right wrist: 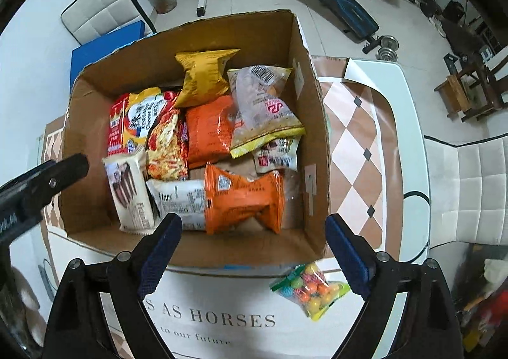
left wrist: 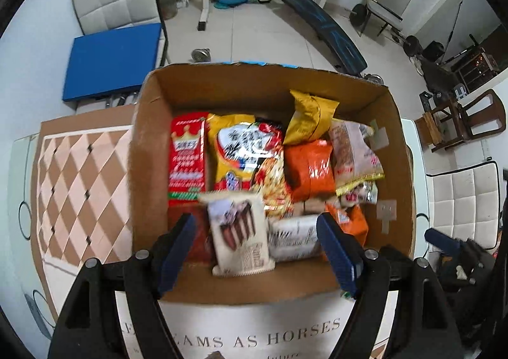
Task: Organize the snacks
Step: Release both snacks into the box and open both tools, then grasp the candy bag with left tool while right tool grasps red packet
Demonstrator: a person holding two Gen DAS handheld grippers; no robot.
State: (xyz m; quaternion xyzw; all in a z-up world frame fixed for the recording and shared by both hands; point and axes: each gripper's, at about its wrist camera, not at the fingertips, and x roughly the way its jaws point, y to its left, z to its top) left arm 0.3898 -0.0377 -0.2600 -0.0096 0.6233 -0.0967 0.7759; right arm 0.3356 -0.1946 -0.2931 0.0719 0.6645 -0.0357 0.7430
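Observation:
A cardboard box (left wrist: 152, 149) (right wrist: 312, 143) on the table holds several snack packs. A white wafer pack (left wrist: 239, 232) (right wrist: 131, 190) leans against the box's near-left inside, blurred in the left wrist view. My left gripper (left wrist: 255, 251) is open above the box's near edge, the wafer pack between and beyond its fingers, apart from them. Its arm shows at the left of the right wrist view (right wrist: 47, 181). My right gripper (right wrist: 254, 251) is open and empty over the near box wall. A bag of coloured candy balls (right wrist: 309, 290) lies on the table outside the box.
In the box are a red carton (left wrist: 187, 155), yellow bags (left wrist: 311, 117), orange packs (right wrist: 243, 197) and a clear bag (right wrist: 266, 104). The table has a diamond-pattern mat (left wrist: 79, 181) (right wrist: 352, 136). White chairs, a blue pad and gym equipment stand around.

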